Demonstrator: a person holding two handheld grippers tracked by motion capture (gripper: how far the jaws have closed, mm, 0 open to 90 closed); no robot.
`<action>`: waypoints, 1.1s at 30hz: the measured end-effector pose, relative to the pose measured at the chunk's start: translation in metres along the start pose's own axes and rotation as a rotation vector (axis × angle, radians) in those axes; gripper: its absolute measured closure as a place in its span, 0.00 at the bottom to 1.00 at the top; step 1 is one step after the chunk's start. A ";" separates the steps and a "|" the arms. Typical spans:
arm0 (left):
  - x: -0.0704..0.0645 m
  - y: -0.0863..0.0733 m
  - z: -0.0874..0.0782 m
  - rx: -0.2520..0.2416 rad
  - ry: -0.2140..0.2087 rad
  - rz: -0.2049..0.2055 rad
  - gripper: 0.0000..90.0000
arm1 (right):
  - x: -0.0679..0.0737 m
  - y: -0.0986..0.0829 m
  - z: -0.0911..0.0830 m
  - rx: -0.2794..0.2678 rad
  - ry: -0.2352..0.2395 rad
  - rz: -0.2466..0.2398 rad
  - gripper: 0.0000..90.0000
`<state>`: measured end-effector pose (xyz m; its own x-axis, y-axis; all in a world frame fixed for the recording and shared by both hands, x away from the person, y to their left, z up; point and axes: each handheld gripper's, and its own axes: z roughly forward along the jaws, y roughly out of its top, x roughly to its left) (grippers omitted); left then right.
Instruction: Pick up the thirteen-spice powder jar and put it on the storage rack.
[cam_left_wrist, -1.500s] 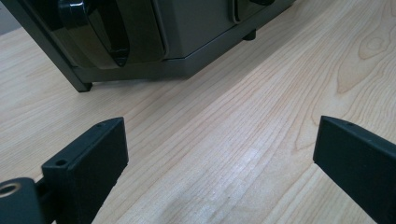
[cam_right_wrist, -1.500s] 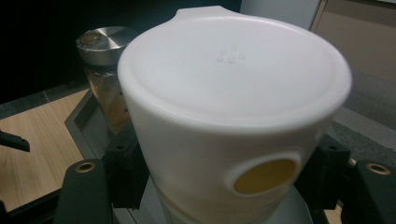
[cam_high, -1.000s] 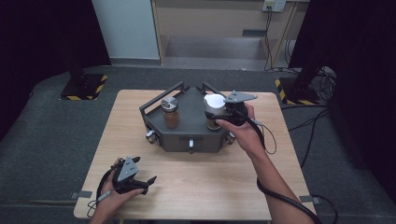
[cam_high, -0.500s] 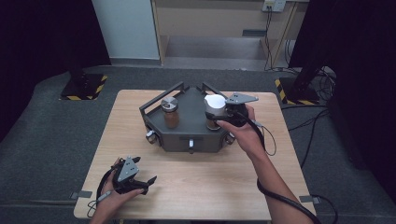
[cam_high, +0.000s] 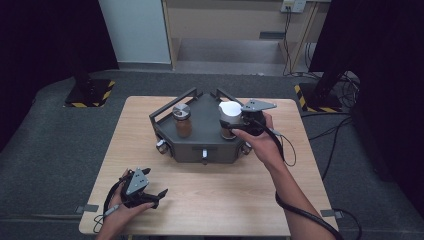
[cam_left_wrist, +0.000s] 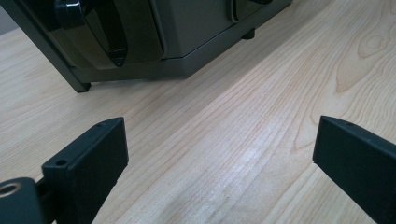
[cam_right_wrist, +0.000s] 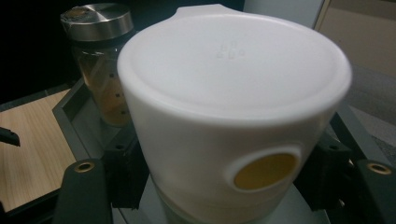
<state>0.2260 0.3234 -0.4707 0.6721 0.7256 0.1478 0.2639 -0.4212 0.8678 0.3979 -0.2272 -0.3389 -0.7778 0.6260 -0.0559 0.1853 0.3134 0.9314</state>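
Note:
A dark grey angular rack (cam_high: 206, 137) stands mid-table and holds two jars. The left one is a glass jar with a metal lid (cam_high: 182, 120) and brown contents. On the right stands a jar with a white cap (cam_high: 230, 111), and my right gripper (cam_high: 239, 123) is shut around that cap from the right. In the right gripper view the white cap (cam_right_wrist: 233, 93) sits between both jaws, with the metal-lid jar (cam_right_wrist: 100, 60) behind it. My left gripper (cam_high: 140, 189) rests near the table's front left, open, nothing between its jaws (cam_left_wrist: 219, 149).
The rack's front wall (cam_left_wrist: 187, 32) with a black knob (cam_left_wrist: 100, 28) lies just ahead of the left gripper. Bare wooden tabletop (cam_high: 225, 195) stretches in front of the rack. Cables trail off the right side, beside a dark stand base (cam_high: 320, 95).

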 end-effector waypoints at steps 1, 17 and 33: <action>0.000 0.000 0.000 0.000 0.000 0.000 0.03 | 0.000 0.000 0.000 0.001 0.000 0.000 0.34; -0.001 0.001 0.000 0.003 0.003 0.005 0.03 | 0.001 0.000 0.000 0.001 -0.003 -0.007 0.34; -0.002 0.001 -0.001 0.005 0.007 0.010 0.03 | -0.003 0.002 -0.004 0.004 0.009 0.018 0.18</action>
<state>0.2246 0.3221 -0.4696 0.6694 0.7255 0.1596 0.2610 -0.4309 0.8639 0.3984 -0.2313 -0.3356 -0.7798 0.6250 -0.0355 0.2019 0.3047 0.9308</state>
